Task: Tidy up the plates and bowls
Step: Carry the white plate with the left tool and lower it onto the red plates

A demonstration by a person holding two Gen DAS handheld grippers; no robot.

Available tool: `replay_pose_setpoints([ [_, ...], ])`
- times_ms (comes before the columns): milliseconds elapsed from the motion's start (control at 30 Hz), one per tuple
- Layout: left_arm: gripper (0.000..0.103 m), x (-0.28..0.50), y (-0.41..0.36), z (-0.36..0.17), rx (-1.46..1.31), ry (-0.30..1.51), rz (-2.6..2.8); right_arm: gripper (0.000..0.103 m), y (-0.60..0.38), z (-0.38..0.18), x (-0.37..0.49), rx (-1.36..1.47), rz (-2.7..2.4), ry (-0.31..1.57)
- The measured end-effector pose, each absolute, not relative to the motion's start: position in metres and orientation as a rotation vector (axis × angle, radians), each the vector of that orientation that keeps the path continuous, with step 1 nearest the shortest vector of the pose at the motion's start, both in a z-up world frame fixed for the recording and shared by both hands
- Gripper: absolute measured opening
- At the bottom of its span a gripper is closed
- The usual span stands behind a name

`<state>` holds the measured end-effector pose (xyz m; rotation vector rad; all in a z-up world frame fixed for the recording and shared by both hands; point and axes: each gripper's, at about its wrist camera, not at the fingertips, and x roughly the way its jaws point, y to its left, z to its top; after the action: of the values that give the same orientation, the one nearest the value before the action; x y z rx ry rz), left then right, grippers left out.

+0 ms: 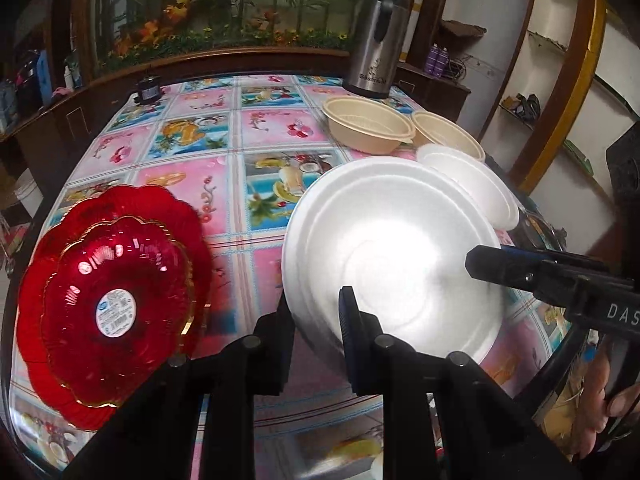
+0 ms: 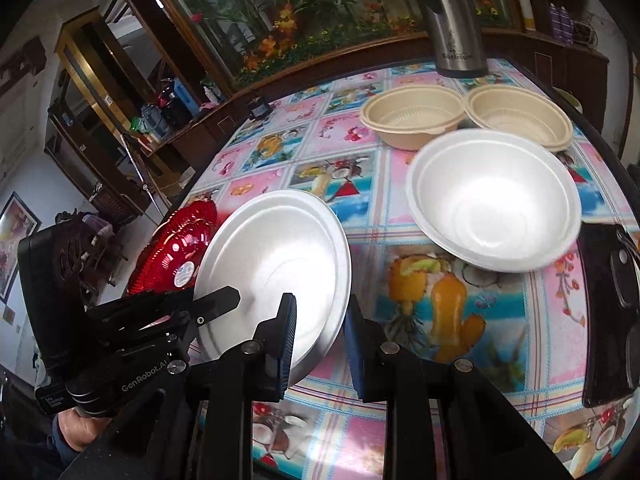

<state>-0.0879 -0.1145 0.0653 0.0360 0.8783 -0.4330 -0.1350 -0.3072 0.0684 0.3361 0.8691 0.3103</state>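
While tilted off the counter (image 2: 460, 340) beside the red plates (image 1: 112, 300), white foam bowl (image 1: 392, 256) held by both grippers: left gripper (image 1: 316, 320) clamped on near rim, right gripper (image 2: 320, 332) jaws astride opposite rim, apparently gripping. Second foam bowl (image 2: 496, 200) just beyond, toward right side.

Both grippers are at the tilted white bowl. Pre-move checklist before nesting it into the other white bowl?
1. Left gripper pinches the rim of the held white bowl: ok.
2. Right gripper clamped on the same rim: cannot tell, a gap shows by its outer finger.
3. Second white bowl upright and empty: ok.
4. Beige bowls apart from the second white bowl: cannot tell.
5. Red plates stacked, aside: ok.
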Motion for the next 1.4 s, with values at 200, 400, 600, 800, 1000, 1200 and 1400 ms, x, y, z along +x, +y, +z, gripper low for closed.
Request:
replay_pose_setpoints([
  [200, 0.021, -0.086, -0.079, 0.074, -0.008, 0.857, -0.376, 0.026, -0.28, 0.077, -0.116, 0.331, 0.368, 0.876],
  [400, 0.024, -0.084, -0.03, 0.08, -0.066, 0.833, -0.284, 0.026, -0.237, 0.079, -0.091, 0.313, 0.434, 0.902],
  [600, 0.024, -0.08, 0.02, 0.074, -0.132, 0.838, -0.193, 0.026, -0.182, 0.072, -0.062, 0.282, 0.502, 0.948],
  [800, 0.024, -0.072, 0.056, 0.063, -0.181, 0.853, -0.126, 0.026, -0.143, 0.055, -0.041, 0.243, 0.528, 0.996],
  [1000, 0.024, -0.066, 0.069, 0.051, -0.21, 0.872, -0.101, 0.026, -0.121, 0.042, -0.028, 0.218, 0.527, 1.026],
  [1200, 0.024, -0.06, 0.068, 0.044, -0.215, 0.883, -0.101, 0.026, -0.117, 0.041, -0.027, 0.195, 0.506, 1.013],
  [1400, 0.024, -0.059, 0.071, 0.041, -0.219, 0.886, -0.091, 0.026, -0.111, 0.036, -0.023, 0.182, 0.497, 1.017],
])
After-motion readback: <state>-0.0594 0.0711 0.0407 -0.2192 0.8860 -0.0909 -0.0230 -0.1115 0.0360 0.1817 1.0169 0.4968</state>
